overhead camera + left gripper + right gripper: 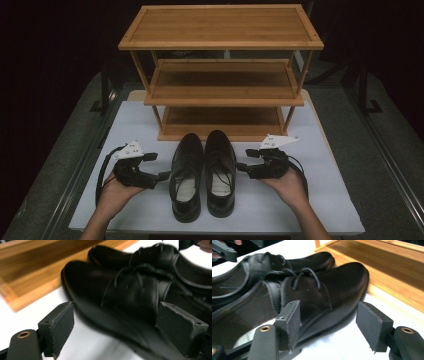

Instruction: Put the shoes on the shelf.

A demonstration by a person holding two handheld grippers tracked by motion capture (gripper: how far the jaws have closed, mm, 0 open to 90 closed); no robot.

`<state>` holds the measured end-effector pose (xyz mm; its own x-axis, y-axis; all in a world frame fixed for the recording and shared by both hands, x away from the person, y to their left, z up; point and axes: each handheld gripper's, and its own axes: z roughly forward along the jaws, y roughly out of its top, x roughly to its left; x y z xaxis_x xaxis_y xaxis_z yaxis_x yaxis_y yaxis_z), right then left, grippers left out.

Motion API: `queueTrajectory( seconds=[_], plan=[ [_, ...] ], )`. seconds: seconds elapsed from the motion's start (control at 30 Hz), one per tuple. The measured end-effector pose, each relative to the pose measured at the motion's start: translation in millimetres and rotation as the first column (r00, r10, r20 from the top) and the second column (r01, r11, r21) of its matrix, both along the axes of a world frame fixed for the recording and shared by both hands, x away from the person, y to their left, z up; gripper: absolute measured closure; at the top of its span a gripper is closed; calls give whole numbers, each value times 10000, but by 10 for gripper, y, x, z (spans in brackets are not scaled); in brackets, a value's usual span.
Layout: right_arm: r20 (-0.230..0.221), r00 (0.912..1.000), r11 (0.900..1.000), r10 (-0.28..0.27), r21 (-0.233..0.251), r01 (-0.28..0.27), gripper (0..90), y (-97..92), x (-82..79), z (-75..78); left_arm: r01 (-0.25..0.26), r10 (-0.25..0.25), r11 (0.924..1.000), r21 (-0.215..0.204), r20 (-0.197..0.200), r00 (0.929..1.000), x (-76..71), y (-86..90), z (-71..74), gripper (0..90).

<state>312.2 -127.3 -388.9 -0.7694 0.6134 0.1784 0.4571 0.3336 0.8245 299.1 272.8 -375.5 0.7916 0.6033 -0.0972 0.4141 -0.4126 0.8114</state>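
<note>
Shoes, two black lace-up dress shoes, stand side by side on the white counter (310,200), toes pointing at the bottom tier of the wooden shoe rack (220,85) and close to its front edge. Left shoe (186,175) and right shoe (220,171) sit just beside each other, upright, laces tied.

Left hand-held gripper (165,175) lies level at the outer flank of the left shoe, jaws apart; in the left gripper view the shoe's side is seen between the two pads, and the pads do not appear to press on it. Right hand-held gripper (241,166) lies level at the outer flank of the right shoe, jaws likewise apart; in the right gripper view one pad stands in front of the quarter and the other over bare counter, nothing clamped.

Handling assessment, judged from appearance:
- Uppers look like polished leather: smooth and likely slippery under flat pads
- Toe cap and heel counter are probably stiff; the quarters and the throat by the laces will likely yield when squeezed
- Sole edge appears firm; weight is probably moderate and carried low, toward the heel
- Not fragile, though the finish could scuff

Recommended hold: pinch the collar wall at the opening, one pad inside and one outside, near the heel where the leather is reinforced. A grip across the rounded toe would likely slide off
</note>
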Motion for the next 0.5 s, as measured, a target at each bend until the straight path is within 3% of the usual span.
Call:
queueTrajectory(
  seconds=[0.07, 0.2, 0.37, 0.5],
  plan=[
    [0, 10000, 9996, 77, 257, -77, 356, 21, -17, 27, 128, -128, 9999, -6, 37, 9999, 21, -66, 36, 143],
    [180, 9996, 9993, 218, 296, -223, 356, 82, -45, 79, 254, -254, 9997, -24, 154, 9996, 47, -154, 82, 150],
    [316, 9989, 9992, 358, 150, -363, 356, 166, -47, 102, 318, -315, 9995, -86, 262, 9992, 93, -233, 98, 150],
    [285, 9985, 9989, 470, 42, -471, 356, 271, -20, 91, 280, -284, 9995, 152, 235, 9993, 127, -275, 67, 152]
  ],
)
